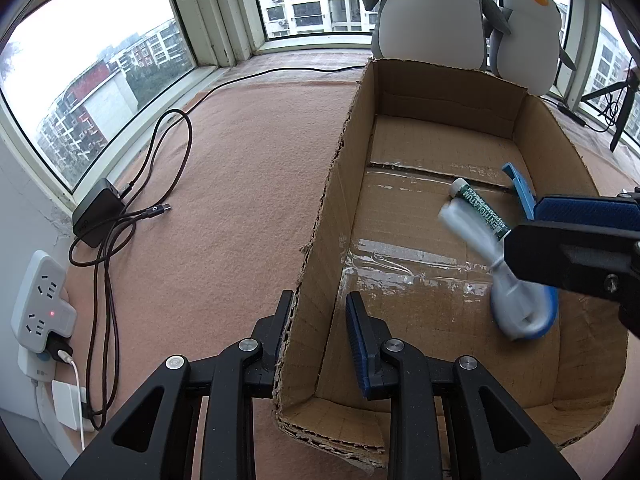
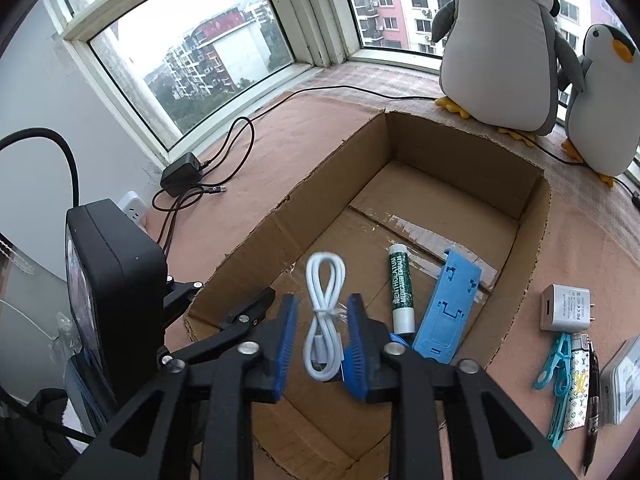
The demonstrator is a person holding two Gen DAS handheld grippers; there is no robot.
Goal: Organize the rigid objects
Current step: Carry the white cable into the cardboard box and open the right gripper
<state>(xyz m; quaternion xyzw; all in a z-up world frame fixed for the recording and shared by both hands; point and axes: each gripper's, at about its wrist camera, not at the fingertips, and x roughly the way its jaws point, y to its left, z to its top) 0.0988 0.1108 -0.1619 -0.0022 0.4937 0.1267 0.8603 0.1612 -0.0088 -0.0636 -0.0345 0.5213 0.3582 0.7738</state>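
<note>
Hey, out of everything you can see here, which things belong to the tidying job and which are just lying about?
Part of the job:
cardboard box
white cable
inhaler tube
blue stand
white plug adapter
blue clips
patterned lighter
pen

Just lying about:
two plush penguins
black charger
power strip

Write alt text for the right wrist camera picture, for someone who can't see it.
The right gripper hangs over an open cardboard box with a bundled white cable between its parted jaws. A green tube and a blue plastic stand lie in the box; a white charger and other small items sit outside it.
</note>
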